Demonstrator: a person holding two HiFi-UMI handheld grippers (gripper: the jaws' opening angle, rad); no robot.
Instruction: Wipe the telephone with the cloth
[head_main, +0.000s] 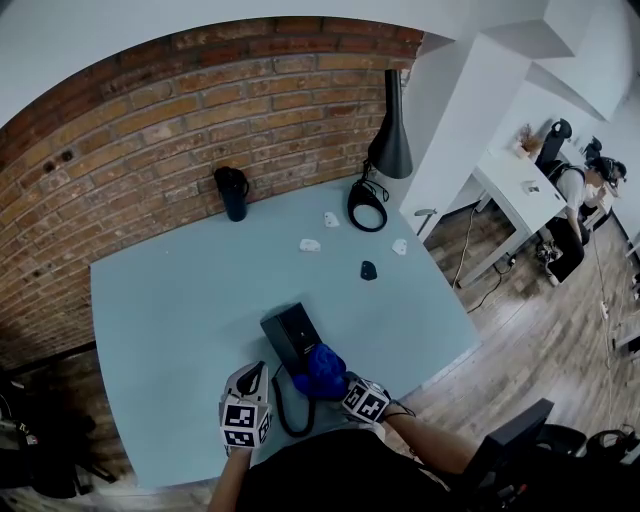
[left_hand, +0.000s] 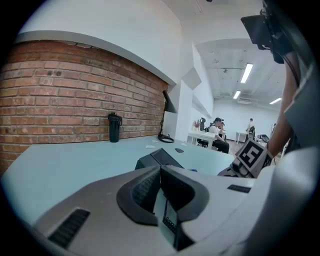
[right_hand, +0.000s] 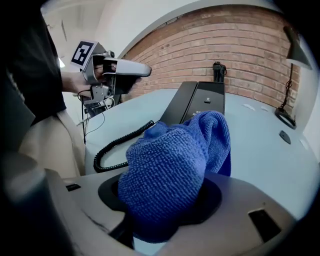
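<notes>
A black telephone (head_main: 293, 333) lies on the light blue table (head_main: 170, 310), its coiled cord (head_main: 284, 412) looping toward the near edge. My right gripper (head_main: 352, 388) is shut on a bunched blue cloth (head_main: 321, 371), which rests against the telephone's near right end. In the right gripper view the cloth (right_hand: 172, 167) fills the jaws, with the telephone (right_hand: 200, 100) and cord (right_hand: 117, 147) just beyond. To the left of the cord my left gripper (head_main: 256, 377) hovers shut, holding nothing. Its view shows the telephone (left_hand: 162, 157) just ahead of the closed jaws.
A black bottle (head_main: 232, 193) stands by the brick wall. A black lamp (head_main: 390, 140) and its ring base (head_main: 367, 205) occupy the far right corner. Small white scraps (head_main: 310, 244) and a small black object (head_main: 368, 270) lie mid-table. A person sits at a white desk (head_main: 520, 185) beyond.
</notes>
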